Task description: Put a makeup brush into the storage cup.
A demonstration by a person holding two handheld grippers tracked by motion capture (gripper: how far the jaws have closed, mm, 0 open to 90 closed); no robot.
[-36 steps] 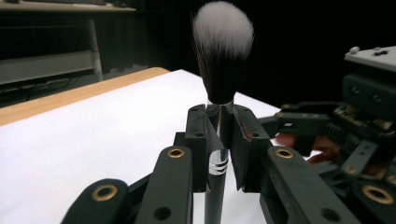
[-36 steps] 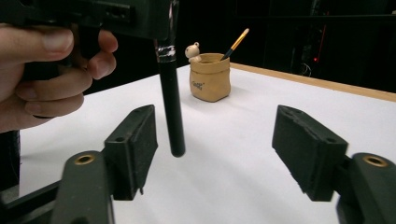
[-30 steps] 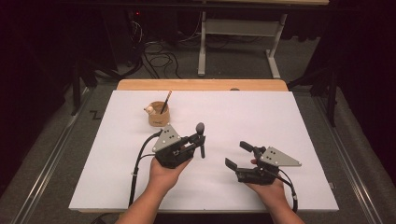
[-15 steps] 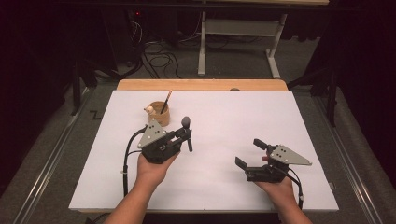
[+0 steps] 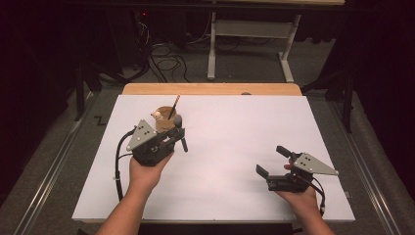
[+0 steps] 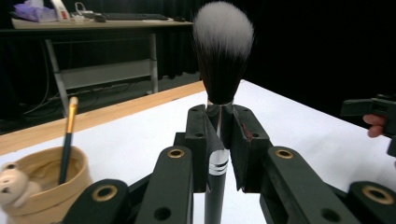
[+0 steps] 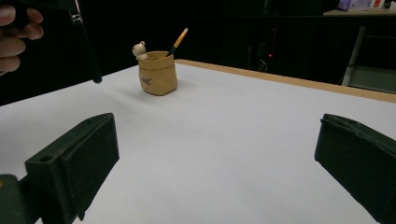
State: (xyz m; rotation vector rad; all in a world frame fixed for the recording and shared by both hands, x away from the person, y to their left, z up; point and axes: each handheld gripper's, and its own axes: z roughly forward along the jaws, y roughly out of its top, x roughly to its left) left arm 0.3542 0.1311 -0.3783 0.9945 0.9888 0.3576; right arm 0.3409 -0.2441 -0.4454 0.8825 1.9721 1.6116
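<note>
Toward the far left corner of the white tabletop stands a small tan pot, soft-sided like a folded paper bag, with a little pale bear figure on its rim and a thin pencil-like brush leaning inside it. Just on the near side of the pot, the left hand-held gripper has its jaws closed tight on the dark, glossy handle of a makeup brush; the brush stands roughly upright, its rounded, fluffy head black at the base and white at the tips, its handle end hanging clear above the sheet. Nothing lies between brush and pot. Well apart, near the near right corner, the right hand-held gripper has just been opening and now gapes wide with nothing between its flat black pads, bare tabletop beneath. A wooden strip runs along the far edge, with a metal-legged desk and cables on the floor beyond.
</note>
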